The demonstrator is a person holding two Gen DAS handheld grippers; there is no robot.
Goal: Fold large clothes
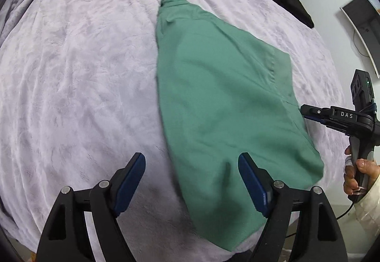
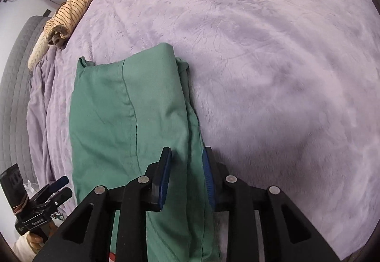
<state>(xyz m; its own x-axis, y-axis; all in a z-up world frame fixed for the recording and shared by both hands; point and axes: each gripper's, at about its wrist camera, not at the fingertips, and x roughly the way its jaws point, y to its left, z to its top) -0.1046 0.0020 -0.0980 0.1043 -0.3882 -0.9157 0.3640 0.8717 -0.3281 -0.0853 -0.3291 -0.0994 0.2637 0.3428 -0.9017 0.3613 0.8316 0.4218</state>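
Left gripper (image 1: 191,178) jaws wide, nothing held, above garment (image 1: 225,105) hem at 6 o'clock. Right gripper (image 2: 187,174) jaws part open, straddling folded edge, pads clear of it. Garment lies on bed (image 1: 71,71) toward 12. Risk: plush blanket may drag, undoing fold.

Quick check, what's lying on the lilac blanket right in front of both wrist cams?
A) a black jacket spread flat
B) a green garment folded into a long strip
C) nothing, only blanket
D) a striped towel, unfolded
B: the green garment lies folded lengthwise on the lilac blanket, and the right wrist view shows it too.
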